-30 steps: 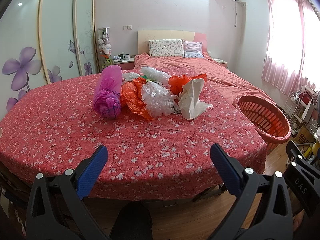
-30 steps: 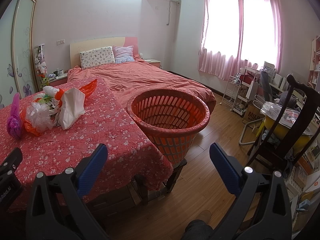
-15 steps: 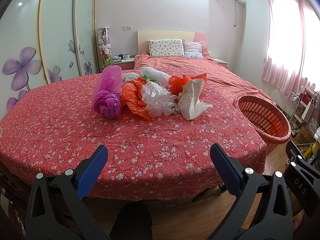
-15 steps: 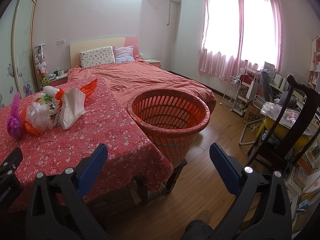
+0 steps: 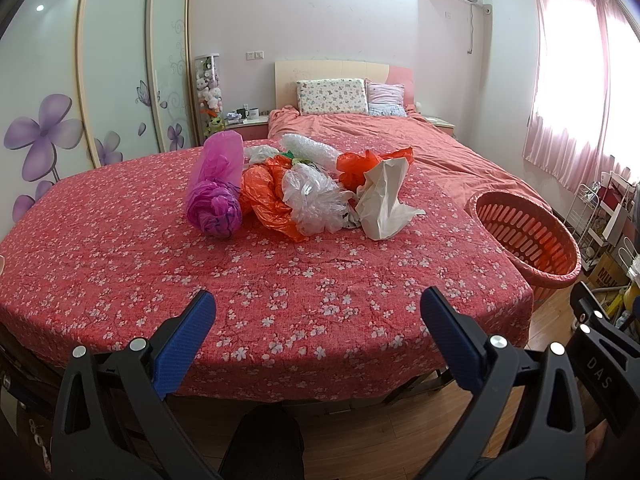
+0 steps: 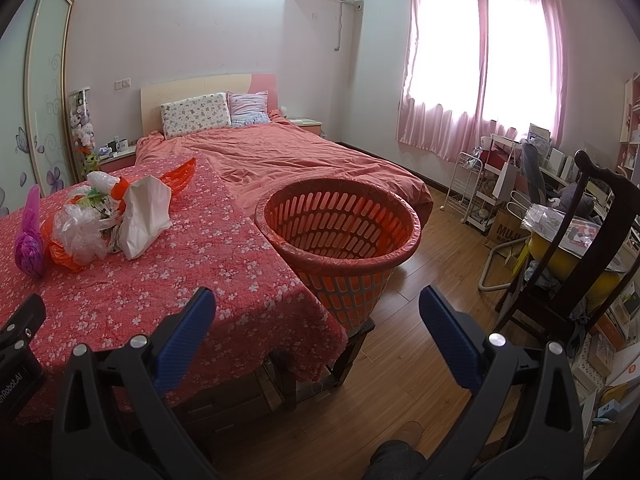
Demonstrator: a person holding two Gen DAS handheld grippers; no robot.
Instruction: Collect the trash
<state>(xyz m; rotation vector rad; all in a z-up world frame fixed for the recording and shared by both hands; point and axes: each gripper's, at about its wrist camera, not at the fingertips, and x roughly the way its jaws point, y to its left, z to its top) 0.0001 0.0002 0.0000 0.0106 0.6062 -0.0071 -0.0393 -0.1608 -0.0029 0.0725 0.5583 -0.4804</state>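
Nothing has moved since a second ago. The heap of crumpled plastic bags (image 5: 304, 188) lies mid-table on the floral cloth (image 5: 280, 288), its long axis running left to right, magenta bag (image 5: 216, 188) leftmost. The orange laundry basket (image 6: 340, 232) stands beside the table's right edge. The left gripper (image 5: 316, 320) and right gripper (image 6: 316, 316) gape wide, holding nothing.

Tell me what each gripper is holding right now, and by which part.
Nothing is held. The left gripper and the right gripper are both open and empty; the plastic bags lie untouched on the table.
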